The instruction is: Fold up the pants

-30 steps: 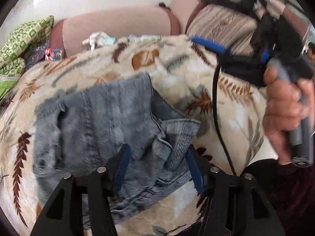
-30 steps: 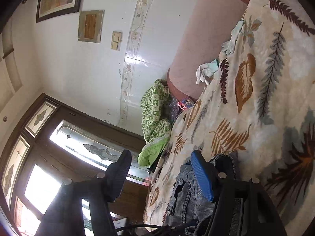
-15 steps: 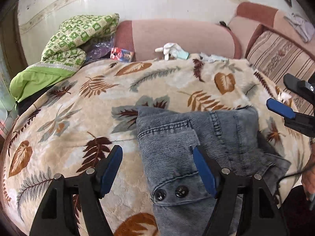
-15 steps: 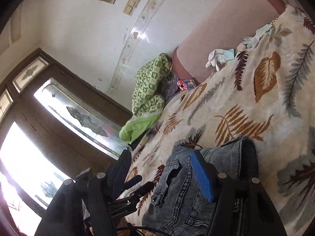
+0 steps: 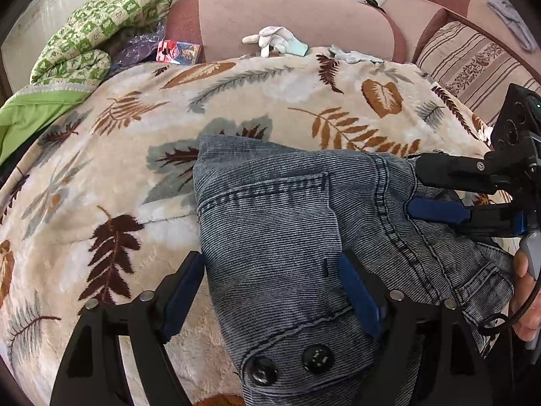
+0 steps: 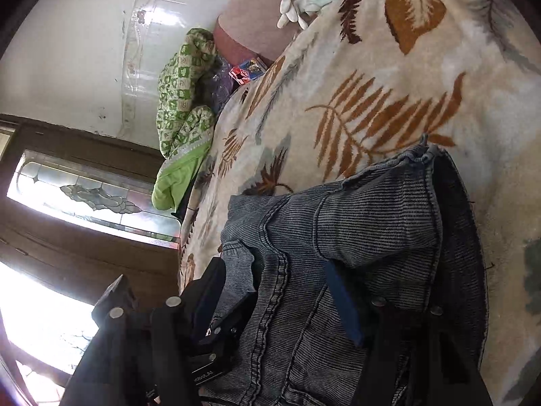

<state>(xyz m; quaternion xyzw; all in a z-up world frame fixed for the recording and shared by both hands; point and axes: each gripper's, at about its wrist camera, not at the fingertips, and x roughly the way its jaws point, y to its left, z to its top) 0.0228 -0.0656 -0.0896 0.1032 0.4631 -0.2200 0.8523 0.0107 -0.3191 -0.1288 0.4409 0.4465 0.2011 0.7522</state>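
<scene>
Grey-blue denim pants [image 5: 290, 223] lie folded in a bundle on a leaf-patterned blanket [image 5: 111, 155], two dark buttons facing me. My left gripper [image 5: 270, 287] is open, its blue-padded fingers spread on either side of the bundle's near part. My right gripper [image 5: 410, 187] comes in from the right edge of the left wrist view, open over the bundle's right side. In the right wrist view the pants [image 6: 358, 247] fill the lower middle, and the right gripper [image 6: 270, 291] stands open over the denim.
A pink sofa back [image 5: 290, 23] runs behind the blanket, with white gloves [image 5: 274, 39] on it. A green patterned quilt [image 5: 88, 37] and a small colourful box [image 5: 177, 50] lie at the far left. A striped cushion [image 5: 473, 64] is at the right.
Both grippers have come closer to the pants and lower. The right gripper now reaches over the bundle's right side. The pants fill more of both views.
</scene>
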